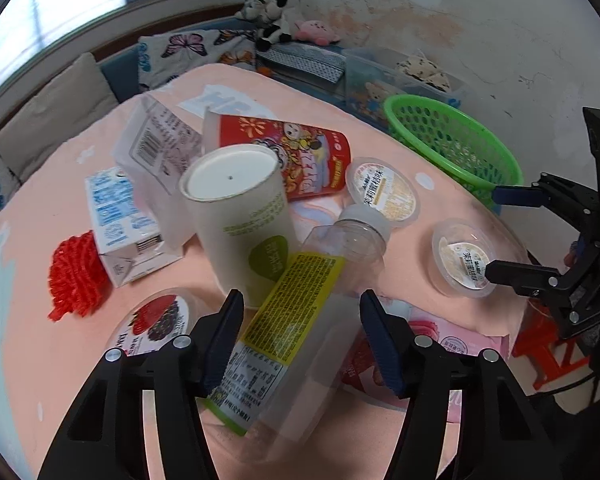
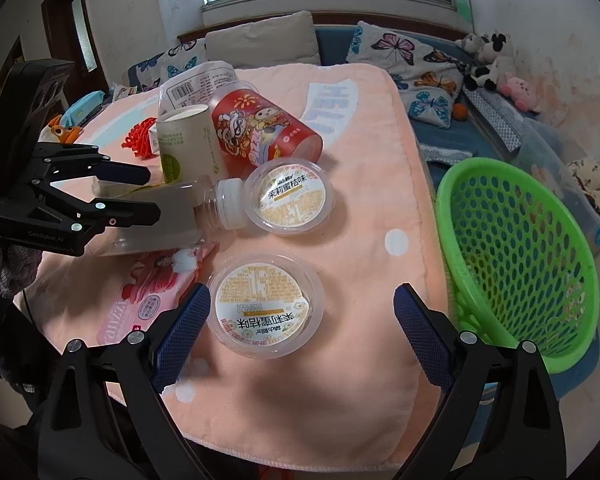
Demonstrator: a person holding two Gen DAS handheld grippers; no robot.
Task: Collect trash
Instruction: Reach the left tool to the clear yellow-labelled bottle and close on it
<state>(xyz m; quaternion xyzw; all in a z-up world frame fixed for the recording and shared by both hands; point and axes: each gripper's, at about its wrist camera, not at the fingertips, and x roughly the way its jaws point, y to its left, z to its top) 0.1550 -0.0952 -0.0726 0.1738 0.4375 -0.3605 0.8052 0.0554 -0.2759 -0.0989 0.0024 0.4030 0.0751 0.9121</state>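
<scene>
A clear plastic bottle (image 1: 300, 312) with a yellow label lies on the pink cloth between the fingers of my left gripper (image 1: 302, 340), which is open around its body. The bottle also shows in the right wrist view (image 2: 224, 208). My right gripper (image 2: 302, 328) is open over a round jelly cup (image 2: 266, 312), the same cup seen in the left wrist view (image 1: 462, 260). A second jelly cup (image 2: 290, 198) lies beyond it. A green basket (image 2: 516, 260) stands at the table's right edge.
A white paper tube (image 1: 240, 216), a red cup (image 1: 288, 156), a milk carton (image 1: 120, 224), a clear bag (image 1: 160, 148), a red mesh scrubber (image 1: 74, 276), a berry-lid cup (image 1: 156, 320) and a pink wipes pack (image 2: 156, 292) crowd the cloth. A sofa with cushions stands behind.
</scene>
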